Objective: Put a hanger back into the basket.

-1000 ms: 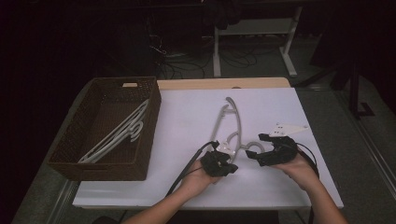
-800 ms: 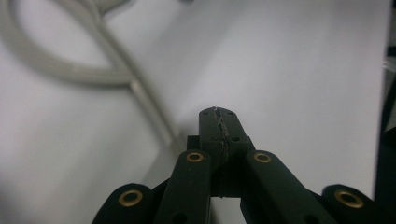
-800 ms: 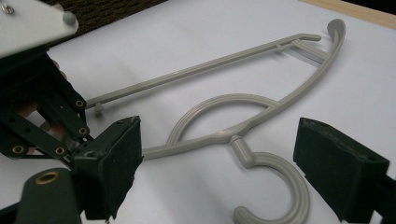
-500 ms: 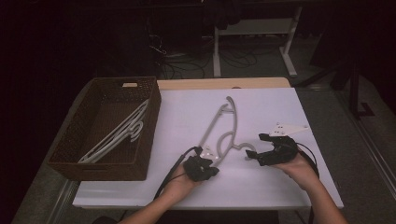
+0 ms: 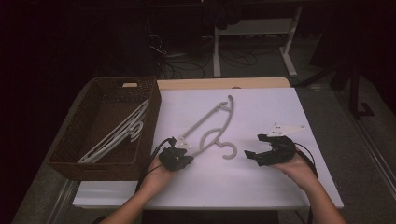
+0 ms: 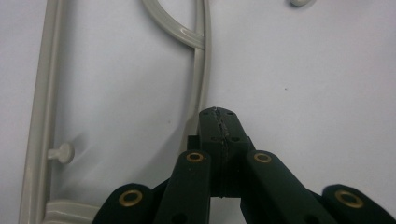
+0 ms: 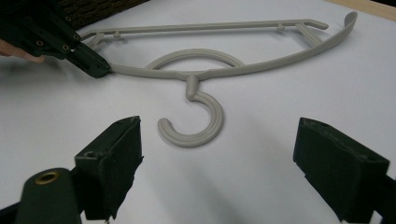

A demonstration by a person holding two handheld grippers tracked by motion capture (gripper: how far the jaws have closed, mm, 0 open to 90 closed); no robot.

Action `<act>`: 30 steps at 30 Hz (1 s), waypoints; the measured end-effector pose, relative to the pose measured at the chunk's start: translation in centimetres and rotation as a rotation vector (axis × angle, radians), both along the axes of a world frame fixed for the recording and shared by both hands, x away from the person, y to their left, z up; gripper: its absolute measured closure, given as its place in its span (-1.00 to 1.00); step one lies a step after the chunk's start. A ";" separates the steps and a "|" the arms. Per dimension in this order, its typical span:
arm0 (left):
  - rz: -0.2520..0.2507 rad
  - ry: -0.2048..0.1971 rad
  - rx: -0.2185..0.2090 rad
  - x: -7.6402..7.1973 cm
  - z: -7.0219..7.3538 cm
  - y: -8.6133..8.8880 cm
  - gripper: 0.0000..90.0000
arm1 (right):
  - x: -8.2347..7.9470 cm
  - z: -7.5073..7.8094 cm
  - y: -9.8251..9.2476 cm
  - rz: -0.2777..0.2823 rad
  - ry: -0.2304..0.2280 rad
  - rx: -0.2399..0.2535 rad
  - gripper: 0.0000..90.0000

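The left tool [image 6: 219,122] has its black jaws pressed together on the curved arm of a grey hanger [image 6: 201,74] lying flat on the white bench [image 6: 303,84].

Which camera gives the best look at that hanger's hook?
The right gripper view: the hook lies whole and close between its open jaws. The high view shows it small, pointing toward the right gripper. The left gripper view catches just a tip at the top edge.

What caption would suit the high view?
Left gripper shut on a grey hanger; right gripper open beside its hook.
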State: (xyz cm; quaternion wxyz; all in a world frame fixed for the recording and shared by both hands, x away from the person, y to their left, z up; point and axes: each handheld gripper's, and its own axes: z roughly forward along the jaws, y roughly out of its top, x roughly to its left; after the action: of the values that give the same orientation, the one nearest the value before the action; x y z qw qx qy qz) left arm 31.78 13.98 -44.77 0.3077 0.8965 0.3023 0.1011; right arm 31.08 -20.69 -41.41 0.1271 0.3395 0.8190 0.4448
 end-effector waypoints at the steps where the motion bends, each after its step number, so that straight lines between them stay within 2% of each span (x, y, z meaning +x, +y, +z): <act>1: -0.003 0.004 -0.007 0.0 0.0 0.0 1.00 | 0.0 0.0 0.0 0.001 0.000 0.000 -0.68; 5: -0.011 -0.007 -0.037 0.0 0.6 0.0 0.90 | 0.1 -0.1 -0.1 -0.002 0.001 -0.001 -0.68; 8: -0.014 -0.022 -0.057 0.3 1.2 -0.2 0.74 | 0.1 -0.1 -0.1 -0.002 0.004 -0.001 -0.68; 11: -0.016 -0.037 -0.070 0.9 1.7 -0.2 0.57 | 0.1 -0.2 0.0 0.000 0.008 -0.006 -0.68; 16: -0.026 -0.031 -0.082 2.2 2.0 -0.5 0.37 | 0.2 -0.2 0.1 0.003 0.008 -0.004 -0.67; 23: -0.037 -0.026 -0.048 3.6 0.9 -1.2 0.16 | 0.5 -0.3 0.5 0.008 0.012 -0.008 -0.67; 26: -0.044 -0.028 -0.032 3.7 0.5 -1.5 0.14 | 0.4 -0.3 0.5 0.010 0.012 -0.010 -0.67; 30: -0.057 -0.024 -0.031 3.8 0.0 -1.7 0.18 | 0.5 -0.3 0.5 0.007 0.014 -0.007 -0.66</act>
State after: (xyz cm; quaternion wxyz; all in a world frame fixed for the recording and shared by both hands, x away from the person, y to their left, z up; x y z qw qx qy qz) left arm 35.63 12.30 -44.73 0.3277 0.8987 0.2745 0.0983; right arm 31.59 -20.19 -41.67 0.1211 0.3392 0.8226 0.4401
